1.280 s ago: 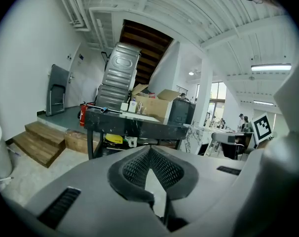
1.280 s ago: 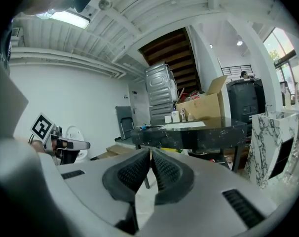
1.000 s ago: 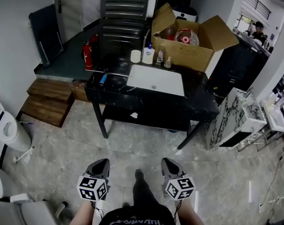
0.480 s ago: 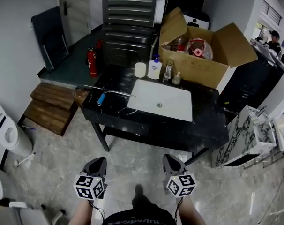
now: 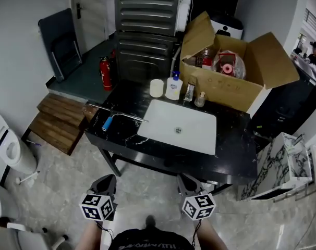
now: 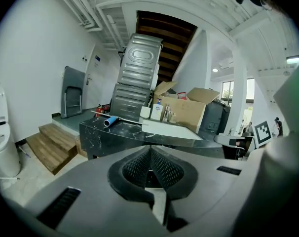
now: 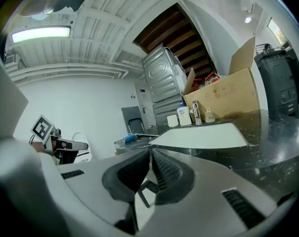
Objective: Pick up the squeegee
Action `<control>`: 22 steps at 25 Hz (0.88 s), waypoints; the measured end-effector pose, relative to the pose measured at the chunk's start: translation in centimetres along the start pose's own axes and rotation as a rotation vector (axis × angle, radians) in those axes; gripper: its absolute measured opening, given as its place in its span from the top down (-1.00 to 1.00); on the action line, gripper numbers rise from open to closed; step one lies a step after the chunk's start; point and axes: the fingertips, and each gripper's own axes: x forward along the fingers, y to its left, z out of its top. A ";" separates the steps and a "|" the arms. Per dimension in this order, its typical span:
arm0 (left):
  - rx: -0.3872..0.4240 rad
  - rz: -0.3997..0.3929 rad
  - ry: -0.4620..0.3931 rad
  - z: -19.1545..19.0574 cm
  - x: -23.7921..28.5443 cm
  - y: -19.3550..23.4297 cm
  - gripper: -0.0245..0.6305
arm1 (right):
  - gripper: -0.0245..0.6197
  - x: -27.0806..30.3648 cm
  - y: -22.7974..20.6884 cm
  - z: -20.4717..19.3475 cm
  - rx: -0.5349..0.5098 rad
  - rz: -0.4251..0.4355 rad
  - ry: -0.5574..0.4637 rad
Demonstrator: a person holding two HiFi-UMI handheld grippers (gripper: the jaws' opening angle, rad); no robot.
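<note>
Both left gripper [image 5: 108, 180] and right gripper [image 5: 186, 179] have fingers closed, empty; squeegee [image 5: 108, 122] lies on table [image 5: 228, 158] ahead

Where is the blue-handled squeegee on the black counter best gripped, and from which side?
Probably the squeegee's round blue handle, approached from the front edge of the black counter: it points toward that edge and is thick, while the thin metal blade lies flat.

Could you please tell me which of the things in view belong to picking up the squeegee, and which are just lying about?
For the job: squeegee, blue-handled, on the black counter left of the sink; left gripper and right gripper, both shut and empty.
Lying about: cardboard box, soap bottle, fire extinguisher, wooden steps.
</note>
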 end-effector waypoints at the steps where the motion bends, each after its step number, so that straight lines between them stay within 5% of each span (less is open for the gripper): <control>1: -0.004 0.008 -0.004 0.3 0.4 0.0 0.86 | 0.77 0.4 -0.3 0.1 -0.003 0.011 0.006; 22: -0.031 0.083 -0.017 4.3 5.5 6.5 0.86 | 0.77 10.4 -0.4 1.3 0.024 0.081 0.042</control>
